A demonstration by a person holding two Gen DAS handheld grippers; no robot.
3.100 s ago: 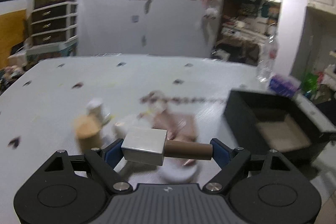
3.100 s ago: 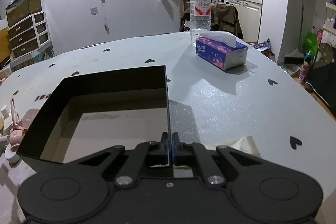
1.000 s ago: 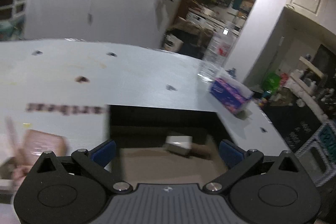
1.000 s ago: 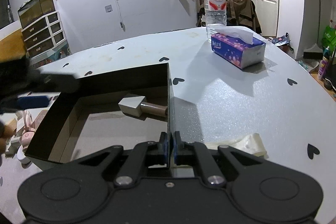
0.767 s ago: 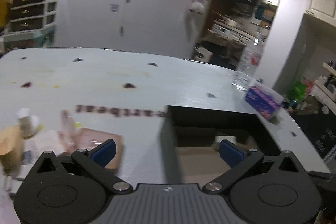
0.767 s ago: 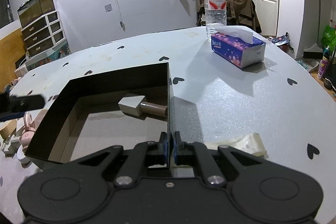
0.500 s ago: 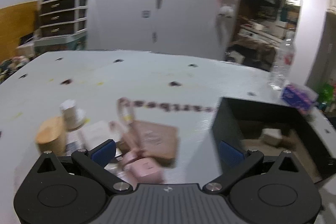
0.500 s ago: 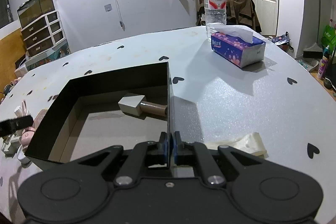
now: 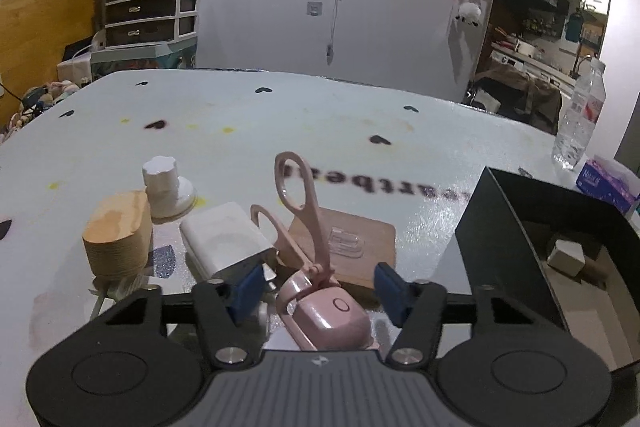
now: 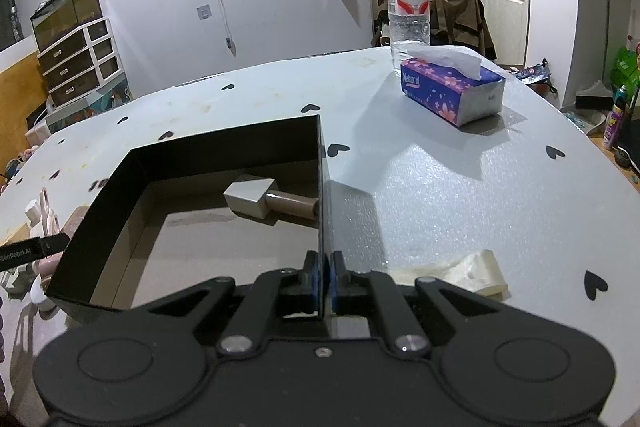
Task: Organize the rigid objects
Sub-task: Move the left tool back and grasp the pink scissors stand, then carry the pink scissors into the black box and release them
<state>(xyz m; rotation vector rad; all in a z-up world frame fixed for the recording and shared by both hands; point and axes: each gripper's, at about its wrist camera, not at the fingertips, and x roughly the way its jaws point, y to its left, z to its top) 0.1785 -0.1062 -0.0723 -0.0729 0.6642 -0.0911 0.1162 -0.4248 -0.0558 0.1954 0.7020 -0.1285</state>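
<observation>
a pale table [image 9: 360,115] dotted with black hearts fills most of both views. a black box [image 10: 224,143] with a brown floor is seen at the centre left of the right wrist view and at the right edge of the left wrist view. its right wall is pinched between the closed fingers of the right gripper [image 10: 325,281] at the lower centre of the frame. a small mallet [image 10: 268,203] with a pale block head and a brown handle is seen lying inside the box, against the far right corner, its handle end touching the right wall.

in the left wrist view the left gripper [image 9: 320,291] is held wide open at the lower centre, with nothing clamped; a pink case [image 9: 340,315] and the hinge of a pink scissor-like tool [image 9: 302,211] are framed between its blue pads [image 9: 248,289]. a brown flat pad [image 9: 352,239] is seen just behind them, at the centre. to the left, a white rectangular block [image 9: 226,241], a stack of wooden discs [image 9: 116,239] and a white knob-shaped piece [image 9: 164,191] are grouped closely.

a purple tissue box [image 10: 452,91] and a water bottle [image 10: 408,3] are seen in the upper right of the right wrist view, and a crumpled cream scrap [image 10: 460,273] lies at the lower right, near the gripper.
</observation>
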